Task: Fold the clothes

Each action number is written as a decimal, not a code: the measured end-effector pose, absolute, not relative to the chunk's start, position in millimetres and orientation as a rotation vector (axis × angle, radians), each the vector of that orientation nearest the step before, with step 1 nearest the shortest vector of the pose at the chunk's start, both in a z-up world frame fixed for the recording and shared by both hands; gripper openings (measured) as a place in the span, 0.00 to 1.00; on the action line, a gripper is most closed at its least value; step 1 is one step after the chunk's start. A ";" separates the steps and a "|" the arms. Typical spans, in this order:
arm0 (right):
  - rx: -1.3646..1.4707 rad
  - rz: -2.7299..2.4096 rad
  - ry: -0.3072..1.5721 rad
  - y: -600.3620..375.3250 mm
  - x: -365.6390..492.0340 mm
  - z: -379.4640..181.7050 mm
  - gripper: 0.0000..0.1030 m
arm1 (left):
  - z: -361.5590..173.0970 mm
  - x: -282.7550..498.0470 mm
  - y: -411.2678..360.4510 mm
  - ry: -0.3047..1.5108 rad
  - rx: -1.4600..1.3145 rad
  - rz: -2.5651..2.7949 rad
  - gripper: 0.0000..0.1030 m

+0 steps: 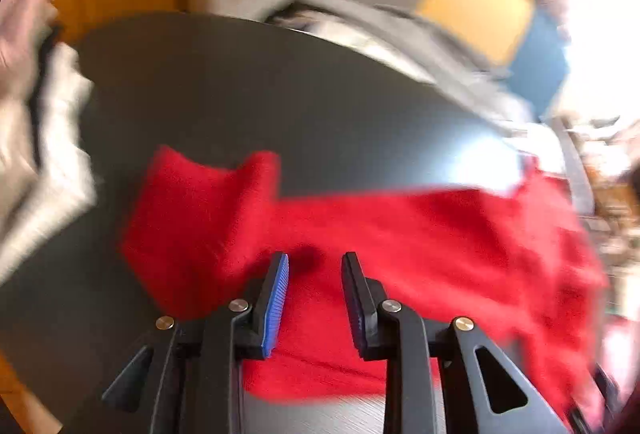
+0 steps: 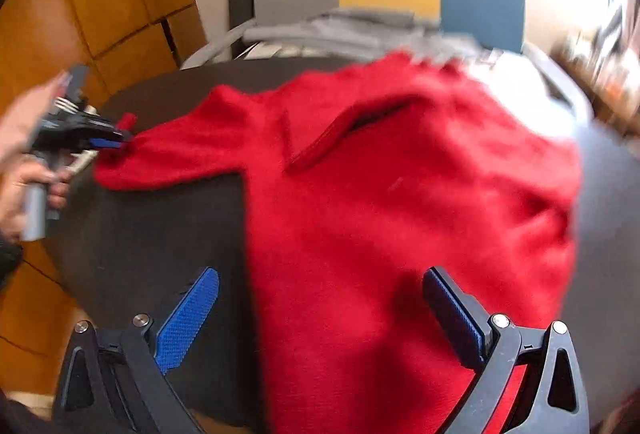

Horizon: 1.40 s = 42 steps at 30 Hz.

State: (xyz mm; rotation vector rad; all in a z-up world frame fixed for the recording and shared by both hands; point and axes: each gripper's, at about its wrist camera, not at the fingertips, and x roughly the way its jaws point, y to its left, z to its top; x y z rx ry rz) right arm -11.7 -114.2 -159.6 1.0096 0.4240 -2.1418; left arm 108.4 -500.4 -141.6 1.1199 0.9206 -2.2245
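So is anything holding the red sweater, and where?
The left gripper seems to pinch the red sweater by its sleeve end; the right gripper is open, holding nothing.

Beneath the right gripper [image 2: 320, 298], a fuzzy red knit sweater [image 2: 400, 173] is lying on a matt dark table [image 2: 160, 226]; the gripper's blue pads [image 2: 188, 318] are showing a ribbed plastic texture.

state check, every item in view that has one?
Sweater: spread flat on the table, unfolded, one sleeve stretched out sideways.
Left hand-held gripper: at the sleeve cuff; grip unclear.
Right hand-held gripper: wide open, empty, above the sweater's body.
Grey clothes: piled beyond the table.
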 end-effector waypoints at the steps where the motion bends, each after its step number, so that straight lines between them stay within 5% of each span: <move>1: 0.973 -2.183 0.490 -115.1 -13.7 -155.3 1.00 | -141.4 112.0 -489.0 1.027 1.112 -2.297 0.27; 3: 0.911 -2.226 0.582 -118.4 -23.3 -149.8 1.00 | -145.4 116.9 -462.8 1.246 1.103 -2.427 0.28; 6: 0.830 -2.265 0.709 -127.6 -38.1 -142.0 1.00 | -151.3 117.5 -420.9 1.301 1.141 -2.511 0.28; 13: 0.509 -2.289 1.196 -174.7 -59.3 -153.0 1.00 | -163.7 110.4 -360.6 1.207 1.338 -2.591 0.29; 19: 0.469 -2.211 1.315 -202.8 -80.2 -169.8 1.00 | -173.7 116.0 -363.4 1.279 1.395 -2.529 0.29; 21: 0.509 -2.172 1.289 -210.5 -91.3 -172.4 0.95 | -171.6 118.6 -364.4 1.269 1.394 -2.527 0.29; 23: 0.593 -2.159 1.218 -214.1 -104.2 -171.8 0.55 | -171.3 118.9 -364.0 1.274 1.399 -2.525 0.29; 24: 0.634 -2.152 1.182 -215.9 -110.7 -171.4 0.26 | -172.8 117.8 -360.6 1.272 1.409 -2.522 0.29; 25: 0.677 -2.159 1.122 -214.8 -118.2 -168.8 0.20 | -174.3 116.6 -357.0 1.270 1.420 -2.518 0.29; 31: 0.842 -2.242 0.722 -187.1 -155.2 -139.2 0.11 | -175.6 109.6 -343.9 1.255 1.458 -2.527 0.29; 42: 1.186 -2.557 0.003 -17.6 -254.2 -107.8 0.10 | -168.5 94.7 -293.4 1.355 1.577 -2.599 0.30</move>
